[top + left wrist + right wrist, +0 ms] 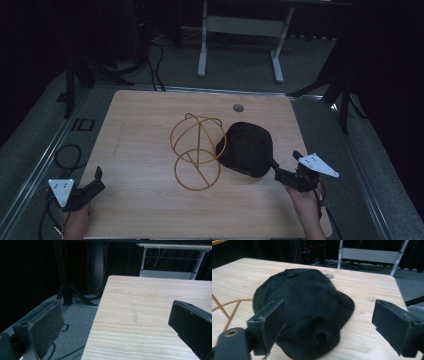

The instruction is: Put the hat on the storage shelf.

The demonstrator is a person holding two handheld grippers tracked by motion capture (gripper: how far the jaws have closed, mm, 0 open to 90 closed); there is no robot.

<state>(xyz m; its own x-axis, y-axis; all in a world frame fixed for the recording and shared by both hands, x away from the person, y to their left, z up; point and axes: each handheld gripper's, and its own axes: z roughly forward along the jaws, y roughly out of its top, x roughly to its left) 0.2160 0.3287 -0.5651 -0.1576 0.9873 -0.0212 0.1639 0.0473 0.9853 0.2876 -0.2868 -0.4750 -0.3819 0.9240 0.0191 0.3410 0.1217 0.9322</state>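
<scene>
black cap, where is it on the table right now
In the high view the black cap lies right of the table's centre, against the right side of the gold wire stand, just ahead of the open right gripper.

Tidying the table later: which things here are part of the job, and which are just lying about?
In the job:
- black cap
- right gripper, open at the cap
- wire stand

Lying about:
- left gripper, open
- cables on the floor

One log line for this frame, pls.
right gripper: open, jaws at black cap edge | left gripper: open, idle at table corner | cap beside gold wire stand
</scene>
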